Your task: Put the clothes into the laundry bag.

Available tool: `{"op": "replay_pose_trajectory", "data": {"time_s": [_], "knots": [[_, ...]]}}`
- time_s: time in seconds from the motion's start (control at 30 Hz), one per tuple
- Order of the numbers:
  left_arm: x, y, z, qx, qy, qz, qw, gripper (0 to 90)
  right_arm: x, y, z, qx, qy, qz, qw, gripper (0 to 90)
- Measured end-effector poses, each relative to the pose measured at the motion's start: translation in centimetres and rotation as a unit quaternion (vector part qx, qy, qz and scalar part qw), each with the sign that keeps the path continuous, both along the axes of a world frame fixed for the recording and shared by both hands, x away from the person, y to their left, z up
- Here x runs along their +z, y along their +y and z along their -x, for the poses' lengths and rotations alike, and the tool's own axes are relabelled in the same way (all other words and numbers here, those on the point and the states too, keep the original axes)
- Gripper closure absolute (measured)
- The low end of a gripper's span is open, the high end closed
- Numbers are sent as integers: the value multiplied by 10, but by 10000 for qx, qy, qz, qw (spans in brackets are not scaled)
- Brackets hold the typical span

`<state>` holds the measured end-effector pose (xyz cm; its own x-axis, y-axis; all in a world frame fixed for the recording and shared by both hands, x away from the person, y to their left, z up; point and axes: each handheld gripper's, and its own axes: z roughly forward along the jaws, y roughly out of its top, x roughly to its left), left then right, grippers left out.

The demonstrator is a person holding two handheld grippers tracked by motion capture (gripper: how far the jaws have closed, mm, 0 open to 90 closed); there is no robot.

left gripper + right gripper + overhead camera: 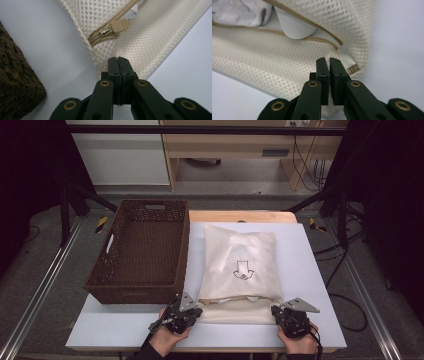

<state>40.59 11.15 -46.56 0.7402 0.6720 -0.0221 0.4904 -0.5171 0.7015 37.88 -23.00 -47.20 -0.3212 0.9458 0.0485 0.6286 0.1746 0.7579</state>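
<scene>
The mesh bag (239, 270) stretches away from both pinching corners: left hand-held gripper (192, 312), right hand-held gripper (280, 312)

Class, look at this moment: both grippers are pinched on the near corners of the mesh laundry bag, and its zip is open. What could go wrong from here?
1. The zip gapes along the near edge of the mesh bag; if lifted by these corners, the white contents might slide out.
2. The left gripper and right gripper pinch only thin mesh edge, so the fabric may slip or tear.
3. The wicker basket sits close by the left gripper; a swing could knock it.
</scene>
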Motion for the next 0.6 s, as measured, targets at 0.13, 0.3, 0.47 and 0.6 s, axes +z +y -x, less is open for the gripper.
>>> {"op": "replay_pose_trajectory", "data": {"time_s": [0.13, 0.3, 0.47, 0.6], "knots": [[11, 7, 7, -35, 34, 207, 9998, 896, 11, -19, 11, -36, -61, -210, 9998, 866], [9, 9, 15, -87, 74, 236, 9997, 880, 5, -40, 17, -160, 244, -194, 9994, 814], [7, 11, 15, 176, -153, 210, 9995, 614, 5, -32, 18, 16, 43, -52, 10000, 702], [11, 16, 14, 249, -225, 402, 9986, 482, 20, -13, 20, 282, -415, -172, 9986, 640]]}}
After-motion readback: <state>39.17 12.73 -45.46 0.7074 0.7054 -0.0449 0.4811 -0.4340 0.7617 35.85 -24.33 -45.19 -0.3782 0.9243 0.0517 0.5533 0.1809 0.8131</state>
